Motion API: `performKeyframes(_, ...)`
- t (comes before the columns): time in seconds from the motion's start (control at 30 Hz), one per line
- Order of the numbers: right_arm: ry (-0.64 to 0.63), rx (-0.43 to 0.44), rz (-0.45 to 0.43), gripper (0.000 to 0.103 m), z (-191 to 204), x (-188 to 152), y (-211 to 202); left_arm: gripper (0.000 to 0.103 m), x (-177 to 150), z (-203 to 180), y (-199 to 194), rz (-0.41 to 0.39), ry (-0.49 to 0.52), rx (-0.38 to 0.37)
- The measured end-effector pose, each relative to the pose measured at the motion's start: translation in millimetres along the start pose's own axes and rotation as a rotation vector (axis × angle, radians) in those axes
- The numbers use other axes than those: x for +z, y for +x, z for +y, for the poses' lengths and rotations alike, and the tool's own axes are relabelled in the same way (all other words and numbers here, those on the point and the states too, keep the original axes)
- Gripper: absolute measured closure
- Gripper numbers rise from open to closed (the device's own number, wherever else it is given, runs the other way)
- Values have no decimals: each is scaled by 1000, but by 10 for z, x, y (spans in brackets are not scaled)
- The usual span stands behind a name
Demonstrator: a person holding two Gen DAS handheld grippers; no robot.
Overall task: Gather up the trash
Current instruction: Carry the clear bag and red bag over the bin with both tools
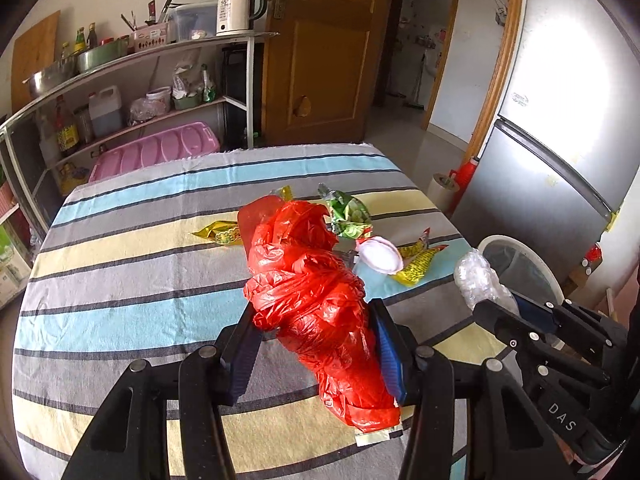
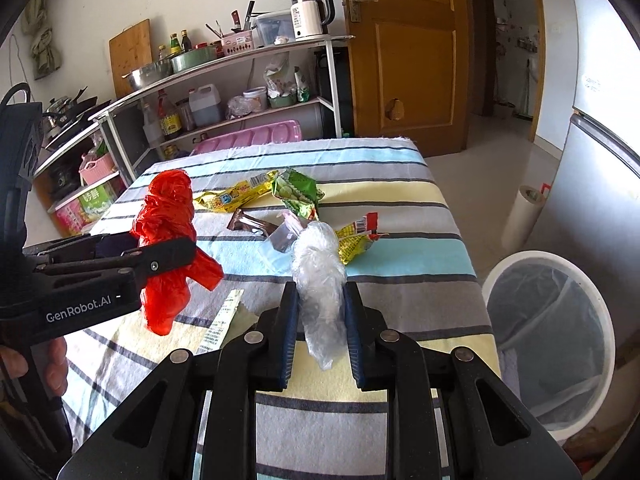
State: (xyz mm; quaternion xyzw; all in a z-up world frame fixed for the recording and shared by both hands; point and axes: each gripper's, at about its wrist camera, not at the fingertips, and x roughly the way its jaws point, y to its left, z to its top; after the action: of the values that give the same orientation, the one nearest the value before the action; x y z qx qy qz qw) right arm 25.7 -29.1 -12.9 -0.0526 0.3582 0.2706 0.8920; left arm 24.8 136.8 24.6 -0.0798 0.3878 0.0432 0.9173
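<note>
A crumpled red plastic bag is squeezed between the two pads of the left claw and hangs in the air above the surface. A scrunched clear plastic bag is squeezed the same way in the right claw, also up off the surface. Both claws are clamped tight on their bags. More trash lies on the striped cloth behind them: a green snack wrapper, a long yellow wrapper, a brown wrapper, a yellow and red wrapper and a small white cup lid. A strip of paper lies nearer, below the red bag. A white trash bin with a clear liner stands on the floor just beside the surface, on the right. A silver fridge stands past the bin.
</note>
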Motion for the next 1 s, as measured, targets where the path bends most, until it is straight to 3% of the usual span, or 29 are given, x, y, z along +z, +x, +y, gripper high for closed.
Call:
performKeyframes(0.47, 68, -118, -93, 80, -427, -21, -518, 50, 136, -630, -43, -26, 144, -82)
performKeyframes(1.0, 230, -309, -122, 80, -1416, -195, -993, 50, 264, -1841, 300, 22, 348, -269)
